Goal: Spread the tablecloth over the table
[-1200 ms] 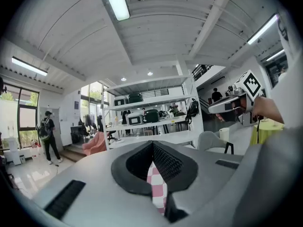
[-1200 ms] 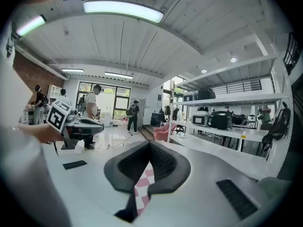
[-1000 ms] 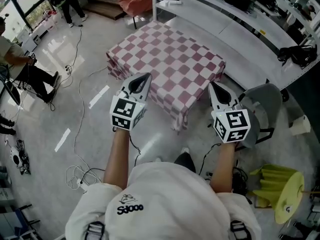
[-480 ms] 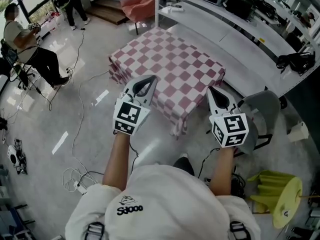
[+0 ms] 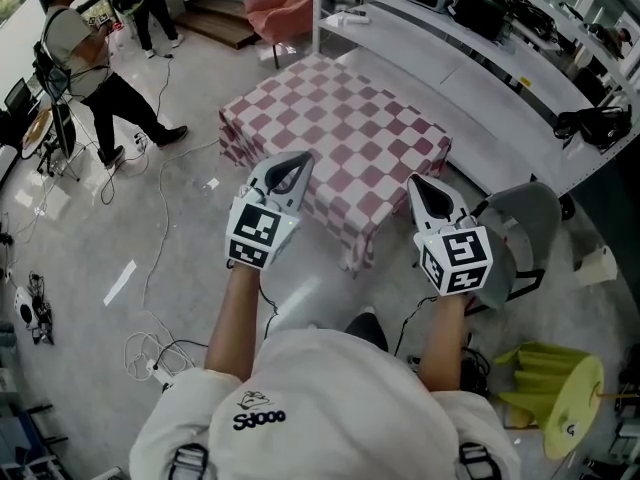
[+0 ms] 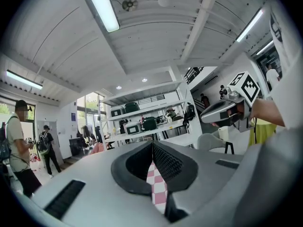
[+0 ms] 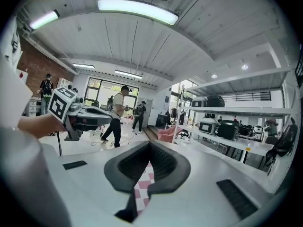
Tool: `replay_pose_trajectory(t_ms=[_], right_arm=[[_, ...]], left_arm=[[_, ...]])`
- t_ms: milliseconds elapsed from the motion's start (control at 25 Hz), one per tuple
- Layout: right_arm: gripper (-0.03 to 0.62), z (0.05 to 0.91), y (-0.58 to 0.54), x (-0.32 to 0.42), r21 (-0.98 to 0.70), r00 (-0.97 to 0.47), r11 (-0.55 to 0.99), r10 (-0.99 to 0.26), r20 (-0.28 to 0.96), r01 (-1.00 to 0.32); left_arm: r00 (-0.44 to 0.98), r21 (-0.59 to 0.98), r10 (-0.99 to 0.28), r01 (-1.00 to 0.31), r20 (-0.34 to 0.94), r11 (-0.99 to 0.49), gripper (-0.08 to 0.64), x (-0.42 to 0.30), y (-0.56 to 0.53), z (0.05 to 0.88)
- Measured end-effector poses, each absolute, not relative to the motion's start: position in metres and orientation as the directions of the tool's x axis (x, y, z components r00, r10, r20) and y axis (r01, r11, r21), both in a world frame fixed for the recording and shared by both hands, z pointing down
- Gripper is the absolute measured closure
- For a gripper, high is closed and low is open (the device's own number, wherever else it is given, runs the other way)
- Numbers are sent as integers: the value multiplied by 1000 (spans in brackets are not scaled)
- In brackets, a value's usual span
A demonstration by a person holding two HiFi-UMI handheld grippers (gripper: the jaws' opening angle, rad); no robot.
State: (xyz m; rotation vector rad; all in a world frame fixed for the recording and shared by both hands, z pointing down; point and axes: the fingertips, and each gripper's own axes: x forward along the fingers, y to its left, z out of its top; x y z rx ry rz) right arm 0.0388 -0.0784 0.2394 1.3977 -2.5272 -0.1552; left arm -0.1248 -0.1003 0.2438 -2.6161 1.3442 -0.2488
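**A:** ok, what's where here? Go off the fingers.

**B:** The shiny floor [image 5: 200, 268] is way below both of them. The pink-and-white checked tablecloth [image 5: 340, 128] is just ahead of the fingertips and lower down. It's draped flat over the desk and covers it completely, with one corner hanging down between the two grippers. There's a grey chair [image 5: 530, 218] right beside the right gripper [image 5: 420, 183], on its outer side. A person [image 5: 85, 58] stands well off past the left gripper [image 5: 293, 160].

**A:** are they gripping the cloth?

**B:** Doesn't look like it. The left fingers [image 6: 168, 162] are closed tip to tip with nothing pinched. You only see checks through the gap underneath. The right fingers [image 7: 163, 162] are the same, fully closed and empty. Both grippers point about level, side by side, above the near edge of the cloth.
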Motion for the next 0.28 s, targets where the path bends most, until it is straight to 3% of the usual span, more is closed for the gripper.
replay_pose_trajectory(t_ms=[280], right_arm=[[569, 245, -81, 38, 215, -520, 547, -836, 175, -809]], left_arm=[[567, -237, -820, -789, 73, -567, 531, -124, -100, 250]])
